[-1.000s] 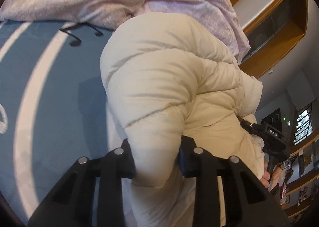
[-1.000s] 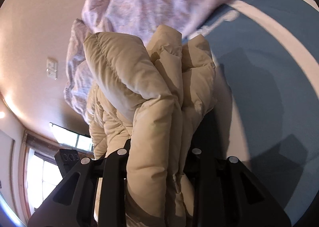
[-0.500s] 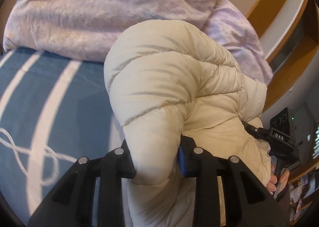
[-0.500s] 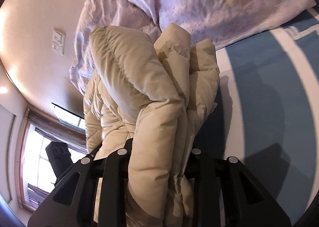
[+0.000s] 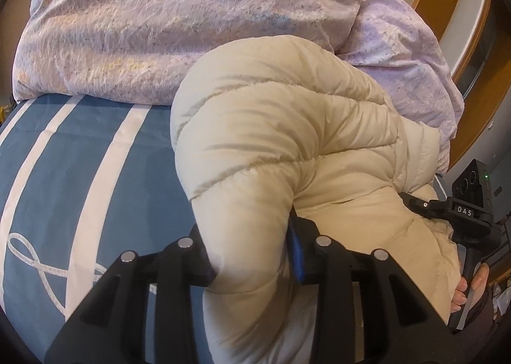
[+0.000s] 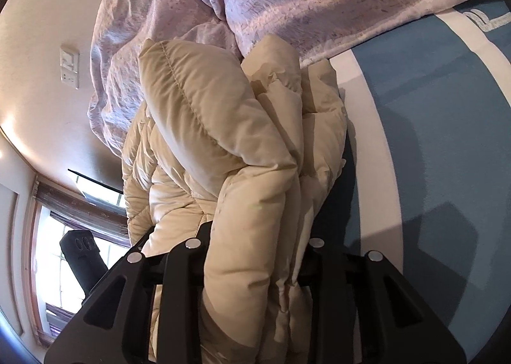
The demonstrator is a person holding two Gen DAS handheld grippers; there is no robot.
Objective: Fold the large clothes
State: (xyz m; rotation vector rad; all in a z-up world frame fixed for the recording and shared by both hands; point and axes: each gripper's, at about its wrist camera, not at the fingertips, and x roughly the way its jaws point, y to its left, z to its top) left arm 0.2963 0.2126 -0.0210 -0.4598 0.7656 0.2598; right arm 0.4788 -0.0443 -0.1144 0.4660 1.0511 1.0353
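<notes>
A cream puffer jacket [image 5: 287,140] is bunched into thick folds over the blue bed cover [image 5: 48,172]. My left gripper [image 5: 249,246] has a fat roll of it between its jaws, which are opening while the pads still touch the fabric. In the right wrist view several stacked layers of the jacket [image 6: 223,140] fill my right gripper [image 6: 255,242]. Its jaws are opening too, with the fabric still pressed between them. The right gripper [image 5: 415,201] also shows at the jacket's far end, held by a person's hand [image 5: 472,284].
A crumpled lilac quilt [image 5: 159,28] lies just behind the jacket, touching it. The white-striped blue cover [image 6: 431,108] stretches out beside the bundle. Wooden shelving [image 5: 472,44] stands past the bed. A wall switch [image 6: 68,67] and a bright window [image 6: 54,252] are on the far side.
Both grippers have carried the jacket toward the lilac quilt, which now fills more of each view. The gaps between both pairs of jaws have widened slightly around the fabric.
</notes>
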